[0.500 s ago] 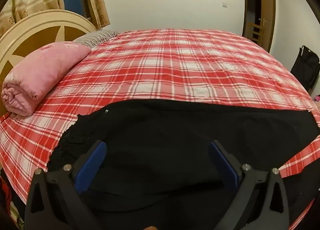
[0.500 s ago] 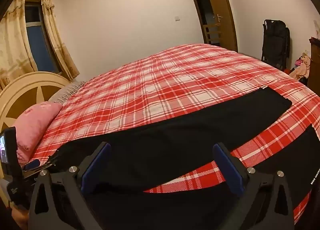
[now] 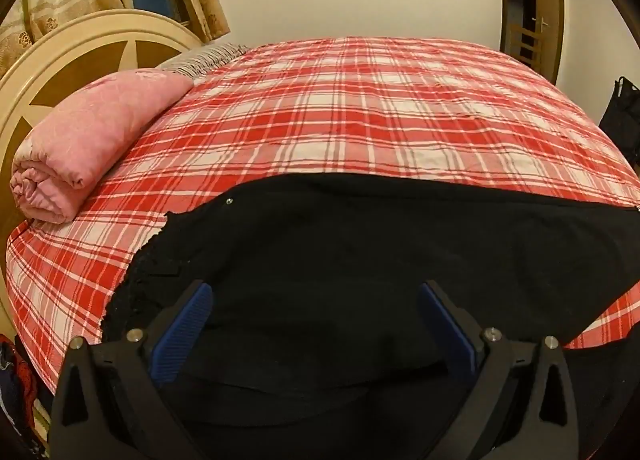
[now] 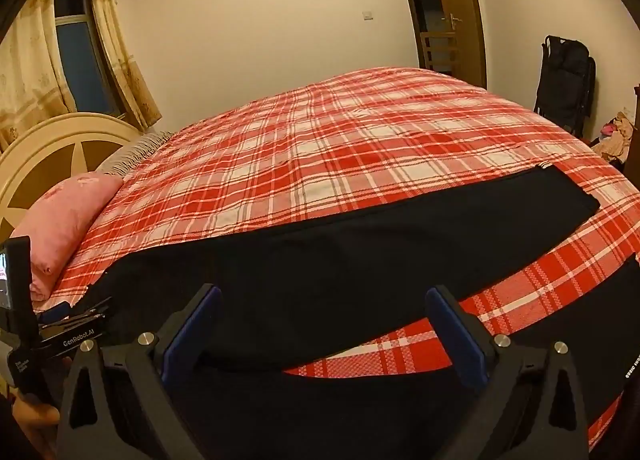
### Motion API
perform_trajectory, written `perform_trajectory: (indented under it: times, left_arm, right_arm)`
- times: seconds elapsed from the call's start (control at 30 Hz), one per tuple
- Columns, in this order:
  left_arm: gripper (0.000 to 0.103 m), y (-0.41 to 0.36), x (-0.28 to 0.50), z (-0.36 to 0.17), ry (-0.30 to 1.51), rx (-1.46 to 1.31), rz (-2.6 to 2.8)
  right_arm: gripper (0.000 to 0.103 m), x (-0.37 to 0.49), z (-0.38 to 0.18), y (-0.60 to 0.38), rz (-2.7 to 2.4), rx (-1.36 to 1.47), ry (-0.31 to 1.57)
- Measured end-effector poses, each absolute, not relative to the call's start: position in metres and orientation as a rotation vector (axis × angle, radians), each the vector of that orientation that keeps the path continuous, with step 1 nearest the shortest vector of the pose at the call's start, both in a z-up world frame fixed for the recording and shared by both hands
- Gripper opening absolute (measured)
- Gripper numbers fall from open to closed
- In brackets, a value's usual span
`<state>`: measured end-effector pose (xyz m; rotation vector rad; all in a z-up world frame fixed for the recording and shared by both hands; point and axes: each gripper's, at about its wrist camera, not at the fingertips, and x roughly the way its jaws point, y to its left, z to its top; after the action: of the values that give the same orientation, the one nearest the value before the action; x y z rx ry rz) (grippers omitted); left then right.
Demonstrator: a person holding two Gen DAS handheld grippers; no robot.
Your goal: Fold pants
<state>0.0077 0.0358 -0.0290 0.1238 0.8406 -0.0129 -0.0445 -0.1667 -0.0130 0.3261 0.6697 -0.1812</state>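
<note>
The left gripper (image 3: pixel 316 312) hangs with its blue-padded fingers (image 3: pixel 182 334) spread wide and nothing between them, poised over the waist end of the black pants (image 3: pixel 380 260). The right gripper (image 4: pixel 320 320) is released just the same, its fingers (image 4: pixel 192 332) well apart above the near leg, close to where the two legs split.

From here it looks like the fold has not begun, so the step in hand is taking hold. I would say the left should come down onto the frayed-looking waistband edge (image 3: pixel 148 268) and pinch both layers together, while the right takes the near leg by its outer seam, so the near leg can be carried over onto the far one in a single even sweep. Grabbing only the top layer would likely drag the cloth into a bunch.

The pants lie flat along the near side of the bed (image 3: pixel 360 108), on its red-and-white plaid cover. The waist points toward the headboard (image 3: pixel 60 60) and the rolled pink quilt (image 3: pixel 92 132). The far leg (image 4: pixel 480 212) runs out straight to its cuff, a wedge of plaid showing between it and the near leg (image 4: pixel 400 400). The fabric is matte, dark and soft, with few creases visible.
</note>
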Motion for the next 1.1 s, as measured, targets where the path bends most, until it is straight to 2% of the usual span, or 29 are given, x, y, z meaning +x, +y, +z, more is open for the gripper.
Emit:
perform_trajectory:
  times: [1.1]
  left_arm:
    - [0.103, -0.033, -0.017, -0.018, 0.812, 0.206, -0.044]
  right_arm:
    - [0.102, -0.035, -0.022, -0.147, -0.194, 0.273, 0.719]
